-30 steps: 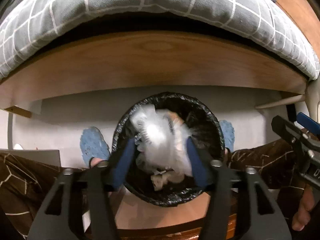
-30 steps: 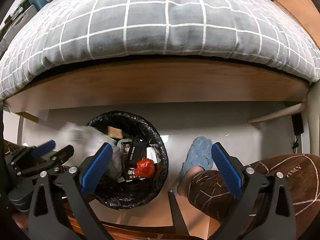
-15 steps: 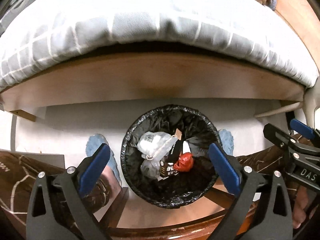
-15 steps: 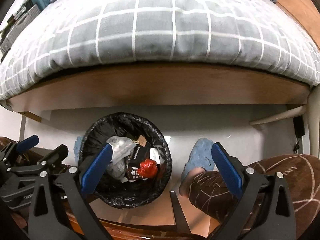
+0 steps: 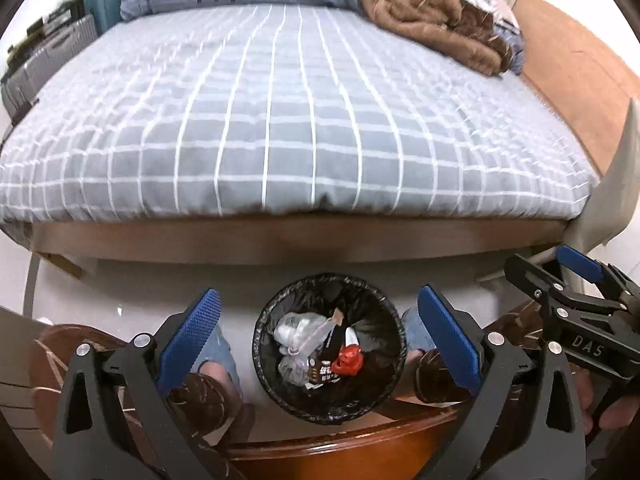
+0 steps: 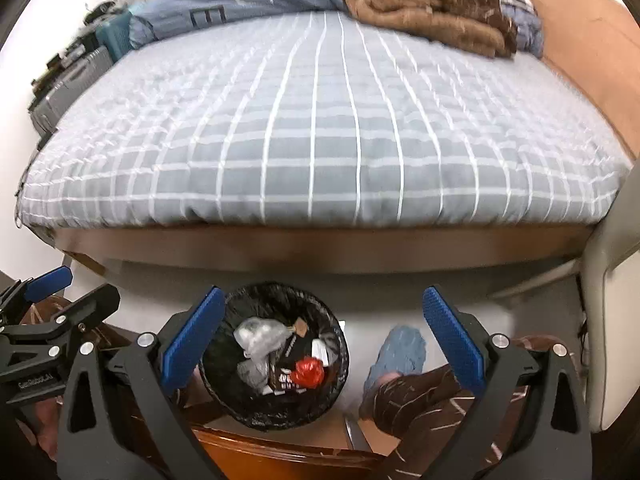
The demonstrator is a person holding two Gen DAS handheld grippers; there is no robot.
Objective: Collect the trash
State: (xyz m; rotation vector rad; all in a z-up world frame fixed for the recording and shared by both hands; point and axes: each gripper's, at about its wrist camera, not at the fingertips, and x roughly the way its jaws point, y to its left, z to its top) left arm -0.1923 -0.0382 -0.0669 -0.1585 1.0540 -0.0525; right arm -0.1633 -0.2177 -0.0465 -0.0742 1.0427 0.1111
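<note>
Home bedroom: checked bed, brown blanket, suitcase

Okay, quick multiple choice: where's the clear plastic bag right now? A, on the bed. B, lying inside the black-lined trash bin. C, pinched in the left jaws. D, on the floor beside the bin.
B: the clear plastic bag lies inside the trash bin beside a red wrapper, and both grippers are open and empty.

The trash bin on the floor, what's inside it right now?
The trash bin has a black liner and holds a clear plastic bag, a red crumpled wrapper, a dark printed packet and white scraps. Whatever lies under that pile is covered.
</note>
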